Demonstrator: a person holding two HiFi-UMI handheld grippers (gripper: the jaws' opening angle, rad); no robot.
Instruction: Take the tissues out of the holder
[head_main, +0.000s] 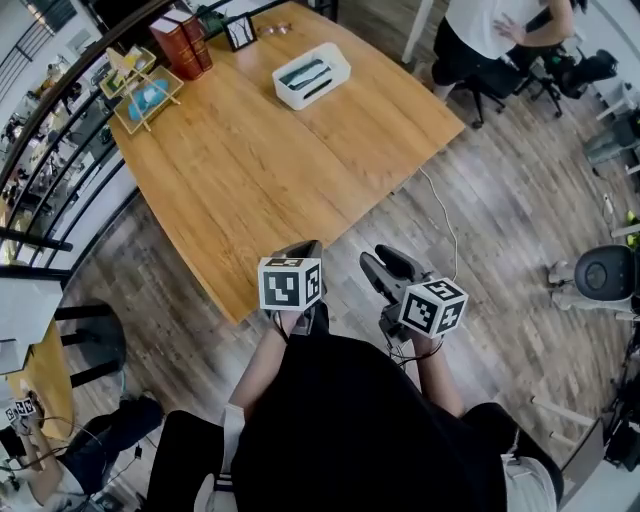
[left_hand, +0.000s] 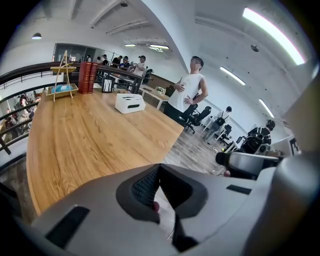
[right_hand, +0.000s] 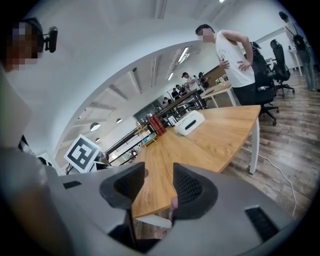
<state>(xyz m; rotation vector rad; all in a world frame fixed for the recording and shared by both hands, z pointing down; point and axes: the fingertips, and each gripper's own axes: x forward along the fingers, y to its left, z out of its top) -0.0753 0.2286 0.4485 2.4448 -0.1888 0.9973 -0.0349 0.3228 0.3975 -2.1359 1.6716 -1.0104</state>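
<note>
The white tissue holder (head_main: 311, 75) lies on the far part of the wooden table (head_main: 250, 180), with a dark slot in its top; I cannot make out the tissues. It also shows small in the left gripper view as the holder (left_hand: 129, 102) and in the right gripper view as the holder (right_hand: 190, 122). Both grippers hang in front of the person's body, off the table's near corner and far from the holder. My left gripper (head_main: 308, 247) (left_hand: 157, 169) is shut, tips touching, with nothing in it. My right gripper (head_main: 385, 263) (right_hand: 160, 172) stands open and empty.
Red books (head_main: 183, 42), a small wooden easel (head_main: 143, 92) and a picture frame (head_main: 240, 32) stand at the table's far left end. A black railing (head_main: 50, 150) runs along the left. A person in a white top (head_main: 490, 30) stands beyond the table; a cable (head_main: 440, 215) lies on the floor.
</note>
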